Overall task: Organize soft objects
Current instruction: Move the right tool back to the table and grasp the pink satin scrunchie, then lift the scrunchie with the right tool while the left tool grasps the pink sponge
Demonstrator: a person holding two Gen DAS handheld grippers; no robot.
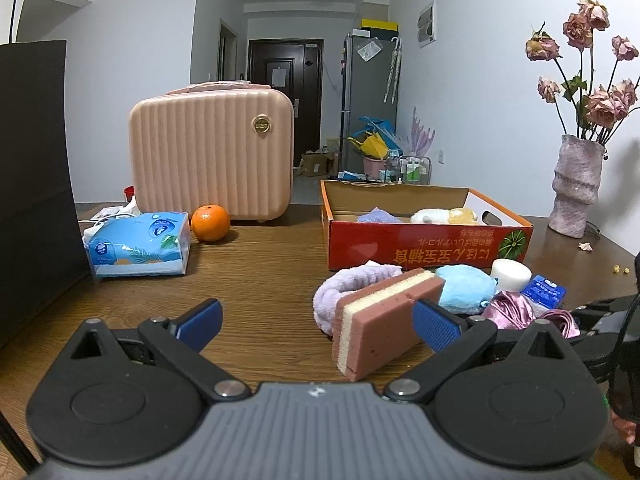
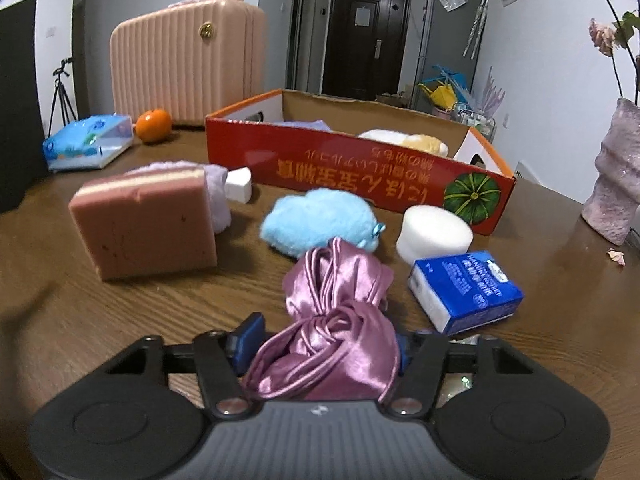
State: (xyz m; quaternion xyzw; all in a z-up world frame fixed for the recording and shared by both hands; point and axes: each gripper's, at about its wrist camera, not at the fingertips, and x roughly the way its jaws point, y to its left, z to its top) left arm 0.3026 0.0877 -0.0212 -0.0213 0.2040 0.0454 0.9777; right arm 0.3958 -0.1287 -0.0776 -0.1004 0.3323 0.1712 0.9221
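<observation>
A pink suitcase (image 1: 211, 154) stands behind an orange (image 1: 210, 223) and a vase (image 1: 576, 186).

place: home, lived-in flat | evidence: hallway with dark entrance door (image 1: 285, 80); tall fridge (image 1: 366, 100); dried roses in vase (image 1: 576, 188) at surface's far right corner; pink vanity case (image 1: 212, 156)

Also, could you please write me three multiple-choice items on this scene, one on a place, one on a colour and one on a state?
1. The orange lies: A in the box; B beside the tissue pack; C by the vase.
2. The fluffy pouch is: A green; B yellow; C blue.
3. The fingers of the left gripper are: A shut on the sponge; B open; C shut on the orange.
B, it sits just right of the pack; C, pale blue plush; B, they stand wide apart, gripping nothing.
</observation>
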